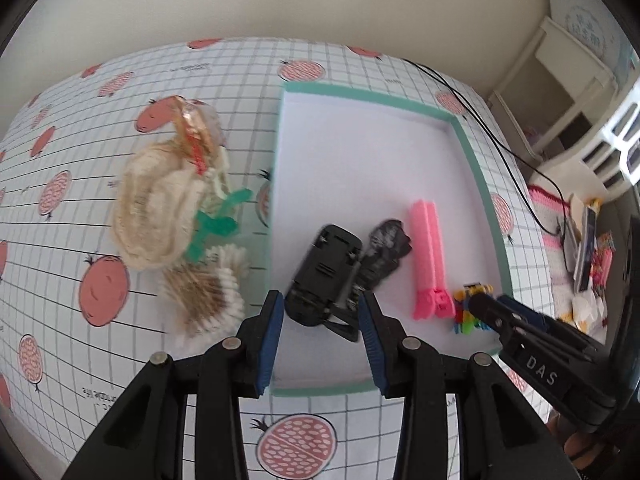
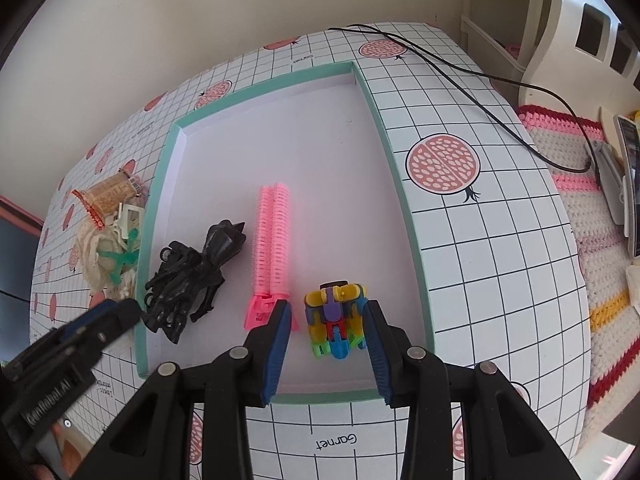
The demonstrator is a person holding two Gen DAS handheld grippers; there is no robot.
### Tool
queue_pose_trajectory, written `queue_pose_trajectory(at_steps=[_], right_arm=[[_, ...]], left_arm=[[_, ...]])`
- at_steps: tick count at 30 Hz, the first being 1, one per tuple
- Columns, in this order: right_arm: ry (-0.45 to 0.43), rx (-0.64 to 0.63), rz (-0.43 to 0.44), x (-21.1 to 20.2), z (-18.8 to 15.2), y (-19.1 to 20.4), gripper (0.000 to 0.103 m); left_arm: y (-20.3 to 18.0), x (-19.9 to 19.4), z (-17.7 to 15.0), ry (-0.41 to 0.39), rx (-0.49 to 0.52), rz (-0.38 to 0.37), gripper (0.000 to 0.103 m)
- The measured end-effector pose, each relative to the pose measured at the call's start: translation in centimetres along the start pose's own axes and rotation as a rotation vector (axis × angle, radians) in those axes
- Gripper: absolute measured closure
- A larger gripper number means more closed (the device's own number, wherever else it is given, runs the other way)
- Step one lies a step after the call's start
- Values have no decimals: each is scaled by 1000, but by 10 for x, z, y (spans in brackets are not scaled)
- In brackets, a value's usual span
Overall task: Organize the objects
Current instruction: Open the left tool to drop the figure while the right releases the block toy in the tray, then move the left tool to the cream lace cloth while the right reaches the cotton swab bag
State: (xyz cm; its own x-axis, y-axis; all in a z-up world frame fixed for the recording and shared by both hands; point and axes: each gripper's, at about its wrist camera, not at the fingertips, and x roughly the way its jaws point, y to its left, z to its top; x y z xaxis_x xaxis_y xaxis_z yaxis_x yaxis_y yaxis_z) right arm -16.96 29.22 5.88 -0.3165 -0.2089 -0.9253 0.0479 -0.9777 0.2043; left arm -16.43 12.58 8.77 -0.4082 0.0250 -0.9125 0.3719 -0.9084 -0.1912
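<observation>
My left tongs [image 1: 322, 308] hang open over the tray [image 1: 480, 184], the black toy car [image 1: 324, 272] lying between their tips at 12 o'clock. My right tongs [image 2: 328, 320] are open too, straddling the colourful block toy [image 2: 336, 320] on the tray floor. The pink hair clip [image 2: 272, 248] lies at their 11 o'clock.

One teal-rimmed tray [image 2: 404, 208], one pink hair roller clip [image 2: 272, 240], one multicoloured block toy [image 2: 336, 320], two black toys [image 2: 192, 276], one cotton swab bundle [image 1: 208, 292], one black cable [image 2: 480, 76].
</observation>
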Motion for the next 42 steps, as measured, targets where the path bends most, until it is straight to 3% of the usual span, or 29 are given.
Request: queue_pose_trajectory(at_steps=[6,10,12,15,18,23,29,42], right_arm=[[-4,-20,-4,3,1,9,53],[-10,-37,1,4,0,14,40],[-17,-52,-8,4,-1,17,37],[-18,-57,-12,4,-2,19,35],[-22,-59,-20,5,-3,20,27],[-32,-52,-21,4,-3,21,20],[-42,-63,-24,5,-3,25,1],[-51,-65,-58,7,1,36,0]], left_arm=[[26,-3,13,-47,-77,73,48],[41,-1,15,-62,-118,112,39],[46,-1,15,-66,-134,134,32],[54,1,15,-69,-157,162,29],[64,2,15,-71,-172,174,11],[76,3,14,-80,-174,203,10],[89,7,12,-72,-167,219,10],[115,-1,15,-131,-144,222,10]])
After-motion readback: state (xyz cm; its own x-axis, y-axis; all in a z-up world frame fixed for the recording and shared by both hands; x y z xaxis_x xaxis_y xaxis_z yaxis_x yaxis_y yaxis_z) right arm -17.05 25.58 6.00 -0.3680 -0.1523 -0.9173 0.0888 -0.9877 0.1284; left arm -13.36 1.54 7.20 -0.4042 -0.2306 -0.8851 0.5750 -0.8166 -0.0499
